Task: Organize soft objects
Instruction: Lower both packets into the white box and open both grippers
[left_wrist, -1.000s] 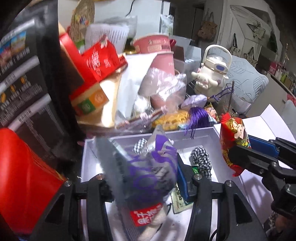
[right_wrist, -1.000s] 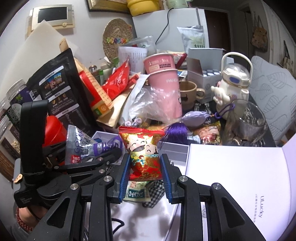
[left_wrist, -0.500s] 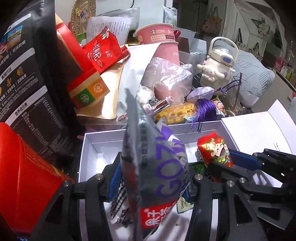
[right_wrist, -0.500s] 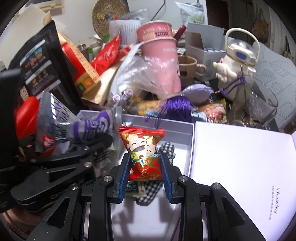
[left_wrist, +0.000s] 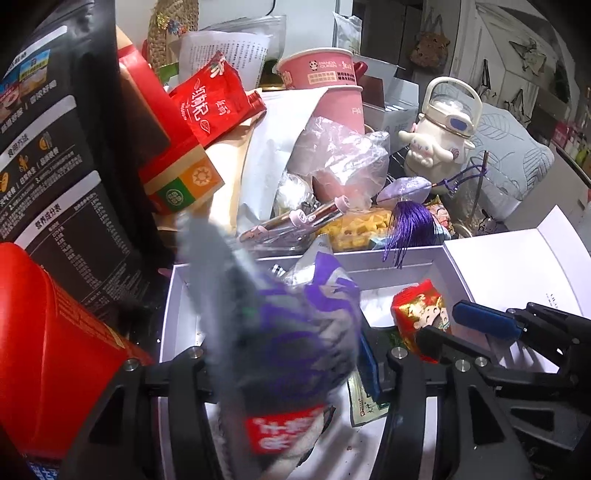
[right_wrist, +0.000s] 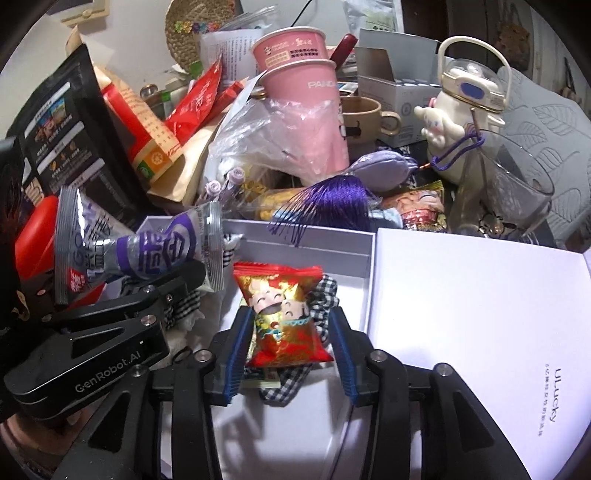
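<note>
A red and gold snack packet (right_wrist: 284, 314) stands in the open white box (right_wrist: 303, 236) on a black-and-white checked cloth (right_wrist: 325, 295). My right gripper (right_wrist: 290, 318) straddles the packet and its jaws are opening; the right pad stands clear of it. The left wrist view shows that packet (left_wrist: 421, 314) and the right gripper (left_wrist: 456, 328) low in the box (left_wrist: 406, 262). My left gripper (left_wrist: 284, 362) is shut on a grey and purple snack pouch (left_wrist: 288, 332), held above the box's left side. The same pouch (right_wrist: 140, 251) sticks up from the left gripper (right_wrist: 184, 277).
The box's white lid (right_wrist: 461, 314) lies open to the right. Behind the box are purple tassels (right_wrist: 325, 206), stacked pink cups (right_wrist: 303, 85), a glass (right_wrist: 517, 192) and a white kettle figure (right_wrist: 461, 99). A black bag (left_wrist: 55, 166) and a red container (left_wrist: 48, 369) crowd the left.
The right gripper has come down into the box with the red and gold packet, and its jaws have spread away from it. The left gripper's pouch has swung and blurred.
</note>
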